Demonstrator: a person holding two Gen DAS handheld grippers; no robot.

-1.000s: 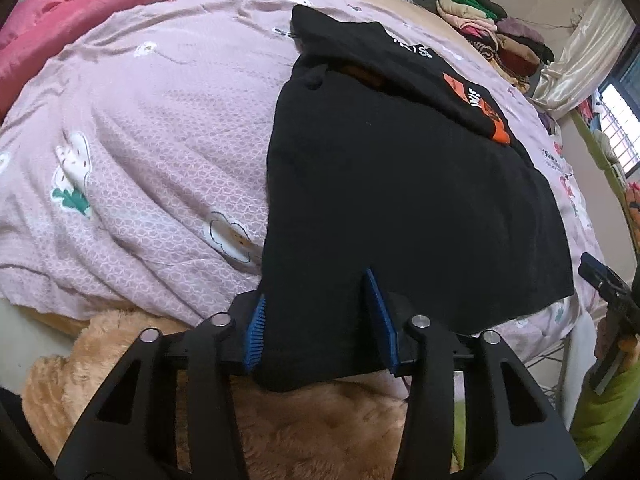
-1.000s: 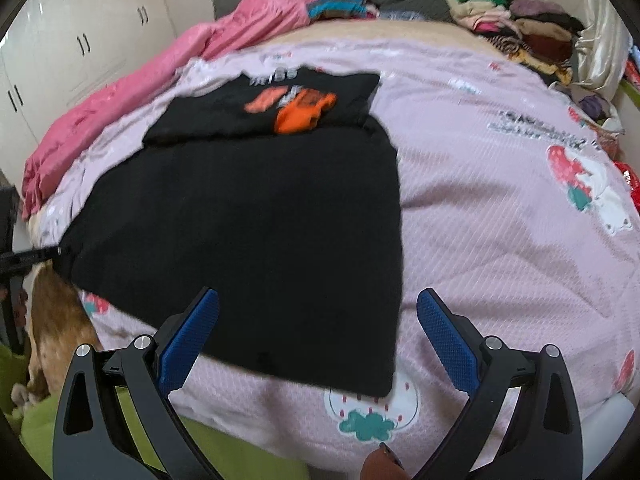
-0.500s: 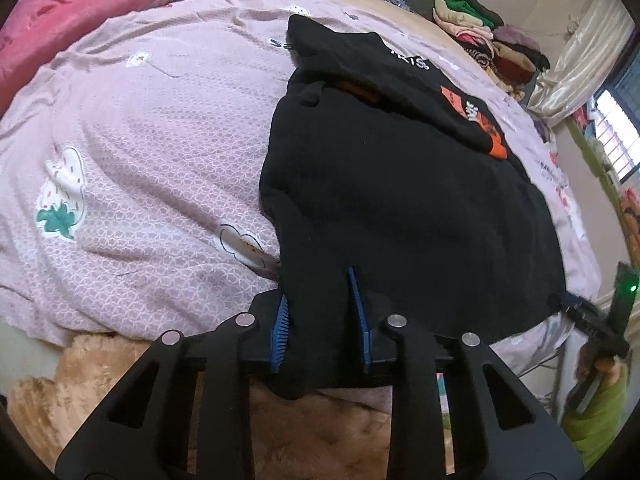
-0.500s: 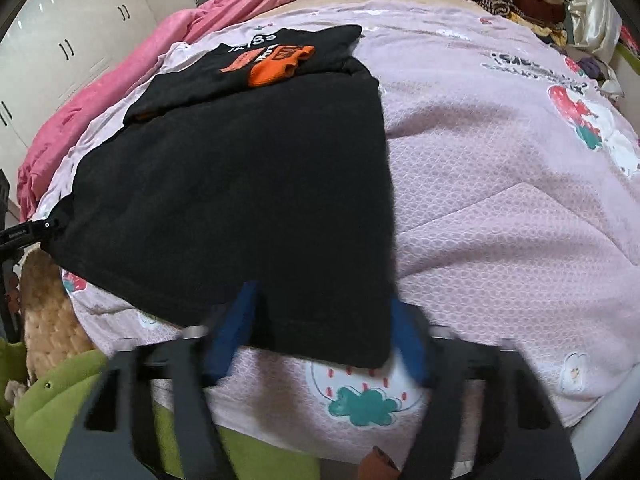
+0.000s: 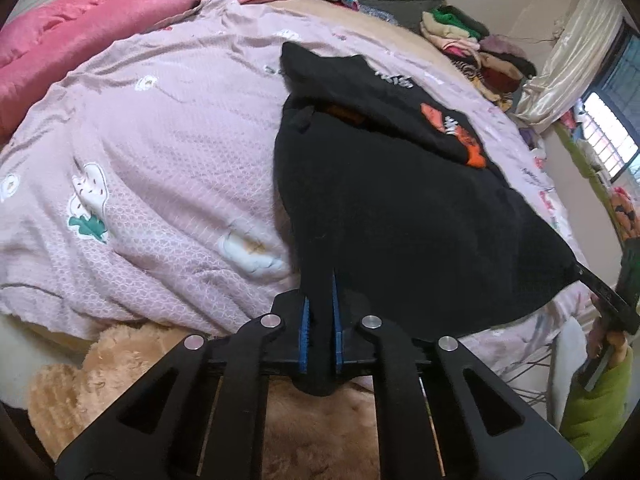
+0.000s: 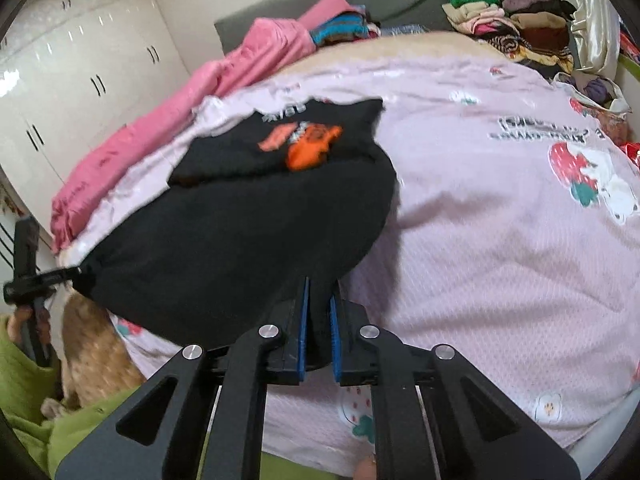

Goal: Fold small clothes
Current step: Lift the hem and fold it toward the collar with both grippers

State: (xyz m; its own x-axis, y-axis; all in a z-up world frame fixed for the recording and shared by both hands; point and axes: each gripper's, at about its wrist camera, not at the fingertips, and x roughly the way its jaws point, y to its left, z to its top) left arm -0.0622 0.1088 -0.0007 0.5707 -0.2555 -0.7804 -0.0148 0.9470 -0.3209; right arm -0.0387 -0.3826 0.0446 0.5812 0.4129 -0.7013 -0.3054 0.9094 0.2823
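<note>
Left wrist view: both near hem corners of the black shirt (image 5: 400,208) are clamped, one by left tongs (image 5: 319,330), one by right tongs (image 6: 319,330); its length runs away across the bed (image 5: 160,152).

White lettering on the black shirt (image 5: 392,184), near its folded-over top, seen in the left wrist view; too small and skewed to read; beside it an orange print with white marks, no letters made out; in the right wrist view the same print is blurred; two lines of dark lettering on the pink bedsheet (image 6: 500,208), upside down and blurred, unreadable.
</note>
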